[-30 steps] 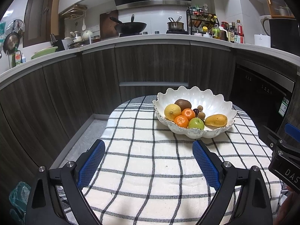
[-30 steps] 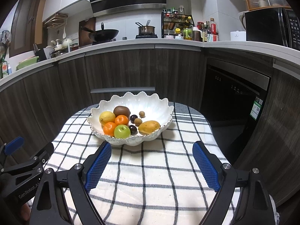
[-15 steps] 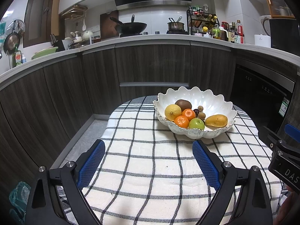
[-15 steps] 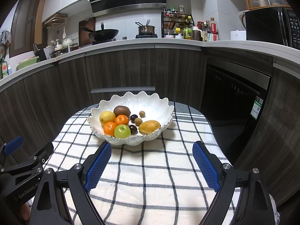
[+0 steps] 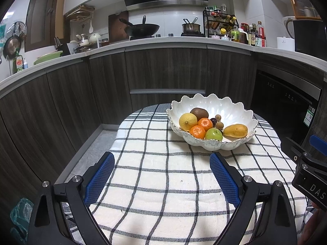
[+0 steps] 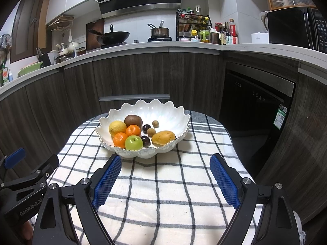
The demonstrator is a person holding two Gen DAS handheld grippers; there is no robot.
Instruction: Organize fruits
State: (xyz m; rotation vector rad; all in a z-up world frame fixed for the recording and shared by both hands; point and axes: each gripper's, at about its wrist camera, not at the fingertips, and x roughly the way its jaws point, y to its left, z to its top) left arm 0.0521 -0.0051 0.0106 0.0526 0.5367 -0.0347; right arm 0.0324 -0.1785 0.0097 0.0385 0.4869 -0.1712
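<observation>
Sitting together in the white bowl (image 6: 143, 151) on the checked cloth (image 6: 167, 183) that covers the surface: lemon (image 6: 117, 128), kiwi (image 6: 133, 120), two oranges (image 6: 120, 139), apple (image 6: 133, 142), mango (image 6: 163, 137) and some small dark and brown fruits, none loose on the cloth. Left gripper (image 5: 161, 178) and right gripper (image 6: 165, 180) both hang low over the near cloth, jaws wide and holding nothing, short of the bowl, likely kept clear of its rim. The scene fits fruit already gathered, or fruit waiting to be sorted out of the bowl; which, I cannot tell.
</observation>
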